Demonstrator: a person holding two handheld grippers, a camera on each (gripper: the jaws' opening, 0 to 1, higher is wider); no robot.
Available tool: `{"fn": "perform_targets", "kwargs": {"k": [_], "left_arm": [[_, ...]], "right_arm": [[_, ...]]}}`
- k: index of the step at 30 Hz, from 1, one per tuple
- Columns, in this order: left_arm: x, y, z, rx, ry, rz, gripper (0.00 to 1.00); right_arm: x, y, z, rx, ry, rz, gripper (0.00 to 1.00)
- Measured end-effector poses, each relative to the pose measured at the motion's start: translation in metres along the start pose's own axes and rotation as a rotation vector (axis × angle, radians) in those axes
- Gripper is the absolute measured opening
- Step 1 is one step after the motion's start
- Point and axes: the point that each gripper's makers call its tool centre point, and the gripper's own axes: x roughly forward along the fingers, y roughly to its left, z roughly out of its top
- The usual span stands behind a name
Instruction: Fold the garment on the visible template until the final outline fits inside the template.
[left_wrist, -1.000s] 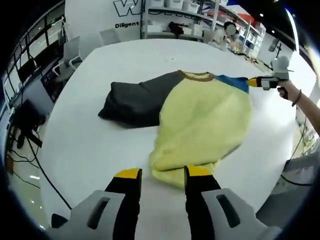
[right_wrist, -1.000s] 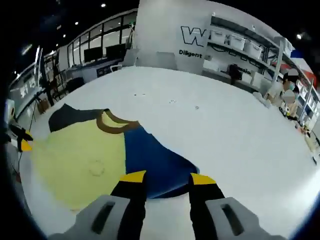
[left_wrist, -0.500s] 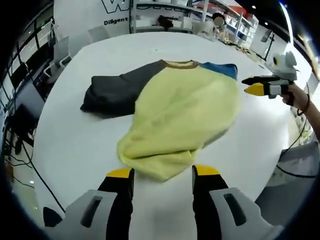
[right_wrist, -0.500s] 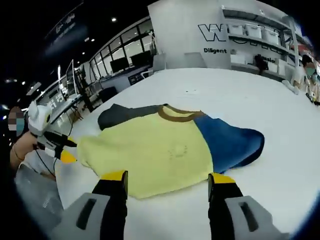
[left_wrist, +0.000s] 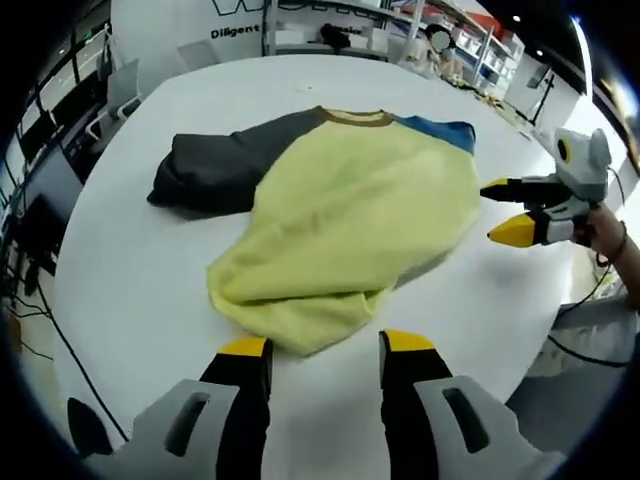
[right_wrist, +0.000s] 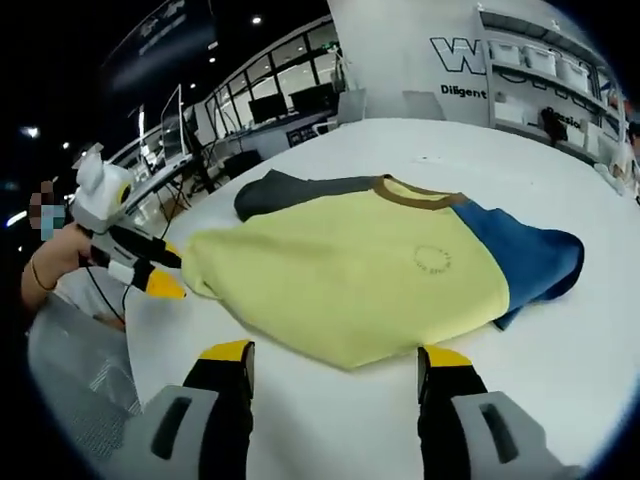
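The yellow body of the garment (left_wrist: 350, 225) is lying bunched over itself on the white table (left_wrist: 150, 290), covering whatever template outline lies beneath it and hiding most of its blue sleeve (left_wrist: 440, 130), of which only a strip is showing in the left gripper view. In the right gripper view the dark sleeve (right_wrist: 290, 190) is tucking out of sight behind the yellow cloth, and the small round mark (right_wrist: 432, 259) on the chest is reading too small to make out.

White table (left_wrist: 140, 290); shelves (right_wrist: 560, 85) with bins behind; chairs (left_wrist: 125, 95) beside table.
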Motion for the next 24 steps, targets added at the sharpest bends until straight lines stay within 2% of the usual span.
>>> {"fn": "perform_targets", "kwargs": {"k": [3,7,10,13,15,19,21,24], "left_arm": [[0.001,-0.001,0.001,-0.002,-0.009,-0.003,0.34],[0.006,0.001,0.001,-0.002,-0.002,0.017,0.29],[0.007,0.007,0.002,0.007,-0.018,0.061,0.16],[0.009,0.005,-0.001,0.031,-0.018,0.054,0.06],[0.009,0.006,0.001,0.033,-0.019,0.054,0.05],[0.009,0.001,0.002,0.063,-0.019,0.036,0.03],[0.006,-0.002,0.005,0.064,-0.034,0.025,0.02],[0.005,-0.004,0.007,0.072,-0.043,0.018,0.02]], "right_arm": [[0.002,0.003,-0.002,-0.013,0.003,-0.003,0.59],[0.009,0.0,-0.004,-0.043,0.001,-0.047,0.46],[0.013,-0.003,-0.002,-0.047,-0.01,-0.077,0.35],[0.012,-0.004,-0.002,-0.033,-0.015,-0.082,0.23],[0.011,-0.006,-0.001,-0.041,-0.023,-0.095,0.18],[0.01,-0.008,0.0,-0.06,-0.024,-0.098,0.01],[0.007,-0.009,0.004,-0.091,-0.047,-0.097,0.0],[0.006,-0.009,0.005,-0.1,-0.043,-0.095,0.0]]}}
